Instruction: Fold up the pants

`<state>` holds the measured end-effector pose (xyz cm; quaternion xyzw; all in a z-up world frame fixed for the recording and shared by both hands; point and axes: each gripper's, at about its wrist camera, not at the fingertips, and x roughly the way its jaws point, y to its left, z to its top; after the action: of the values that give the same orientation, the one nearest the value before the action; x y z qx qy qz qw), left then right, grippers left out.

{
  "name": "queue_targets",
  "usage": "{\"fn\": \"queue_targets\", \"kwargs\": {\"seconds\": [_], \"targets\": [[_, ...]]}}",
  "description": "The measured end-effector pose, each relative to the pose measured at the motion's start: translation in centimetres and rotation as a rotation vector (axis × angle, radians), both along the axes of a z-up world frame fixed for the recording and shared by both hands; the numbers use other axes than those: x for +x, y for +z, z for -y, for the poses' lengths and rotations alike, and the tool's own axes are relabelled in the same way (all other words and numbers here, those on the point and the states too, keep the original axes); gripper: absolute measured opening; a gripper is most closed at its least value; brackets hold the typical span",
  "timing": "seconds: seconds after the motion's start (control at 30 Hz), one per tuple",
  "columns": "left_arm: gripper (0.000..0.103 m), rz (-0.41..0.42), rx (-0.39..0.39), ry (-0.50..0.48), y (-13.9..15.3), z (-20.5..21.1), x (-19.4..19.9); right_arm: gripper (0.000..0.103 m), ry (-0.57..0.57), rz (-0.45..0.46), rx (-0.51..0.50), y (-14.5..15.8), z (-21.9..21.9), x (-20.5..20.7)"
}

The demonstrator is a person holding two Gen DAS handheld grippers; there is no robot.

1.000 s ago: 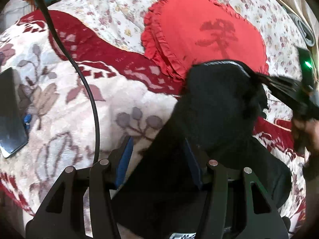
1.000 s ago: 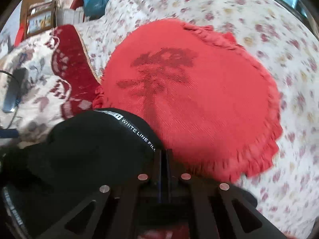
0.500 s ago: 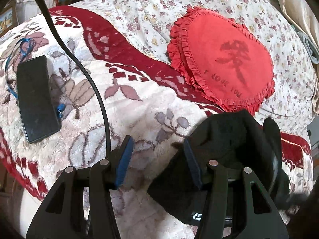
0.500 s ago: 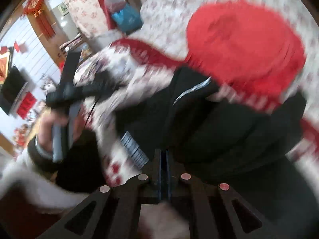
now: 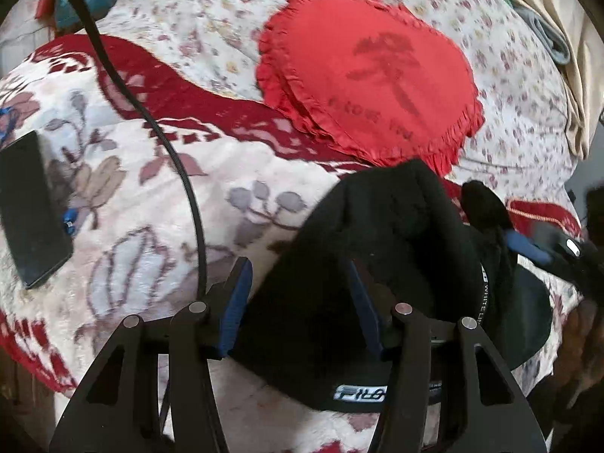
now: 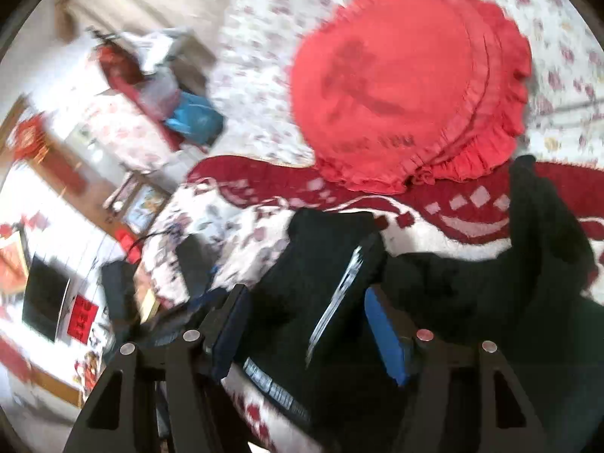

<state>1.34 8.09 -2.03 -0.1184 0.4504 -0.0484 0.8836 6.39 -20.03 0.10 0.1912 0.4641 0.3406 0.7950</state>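
The black pants [image 5: 377, 256] lie bunched in a folded heap on the flowered blanket [image 5: 143, 196], with a white logo tab at the near edge. My left gripper [image 5: 298, 302] hangs open over the heap's left part; its blue pads do not press the cloth. My right gripper [image 6: 307, 324] is over the same pants [image 6: 472, 294] and its jaws are opening, with the white-lettered waistband [image 6: 339, 294] lying loose between them. From the left wrist view the right gripper [image 5: 540, 245] shows at the heap's right edge.
A red heart-shaped ruffled pillow [image 5: 370, 75] lies just beyond the pants. A black phone [image 5: 30, 207] rests on the blanket at the left, and a black cable [image 5: 181, 173] runs across it. Past the bed's far edge are a blue bag [image 6: 196, 120] and furniture.
My right gripper, shut on the pants' edge and holding it up by the pillow, has swung over, laid the cloth down and opened. The raised black fabric has dropped into a heap.
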Motion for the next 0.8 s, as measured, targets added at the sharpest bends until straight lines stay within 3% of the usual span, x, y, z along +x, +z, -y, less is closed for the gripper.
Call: {"fn": "queue_targets", "kwargs": {"seconds": [0.13,0.2,0.27,0.3,0.37,0.5,0.6,0.7,0.8], "targets": [[0.052,-0.010,0.020,-0.029,-0.7,1.3,1.2,0.061,-0.060,-0.143,0.003,-3.7,-0.9,4.4],[0.052,-0.023,0.034,-0.037,-1.3,1.8,1.8,0.059,-0.068,-0.206,0.057,-5.3,-1.6,6.0],[0.052,-0.035,0.039,-0.040,-1.9,2.0,2.4,0.040,-0.052,-0.229,0.128,-6.0,-1.9,6.6],[0.052,-0.040,0.039,-0.043,-2.1,2.1,2.8,0.022,-0.048,-0.222,0.176,-5.9,-2.1,6.8],[0.052,-0.042,0.048,-0.041,-2.5,2.5,3.5,0.019,-0.048,-0.173,0.231,-4.5,-2.3,6.7],[0.052,-0.021,0.087,-0.031,-2.8,2.9,5.8,0.013,-0.003,-0.028,0.196,0.1,-3.9,6.0],[0.054,-0.035,0.053,0.024,-2.8,1.2,7.2,0.011,0.054,0.059,0.145,2.9,-5.9,5.1],[0.054,-0.035,0.006,0.085,-2.2,-1.9,7.1,0.011,0.120,0.110,0.125,4.2,-7.8,3.7],[0.054,-0.042,-0.006,0.111,-1.5,-4.4,6.0,0.011,0.202,0.093,0.116,3.1,-10.4,1.9]]}}
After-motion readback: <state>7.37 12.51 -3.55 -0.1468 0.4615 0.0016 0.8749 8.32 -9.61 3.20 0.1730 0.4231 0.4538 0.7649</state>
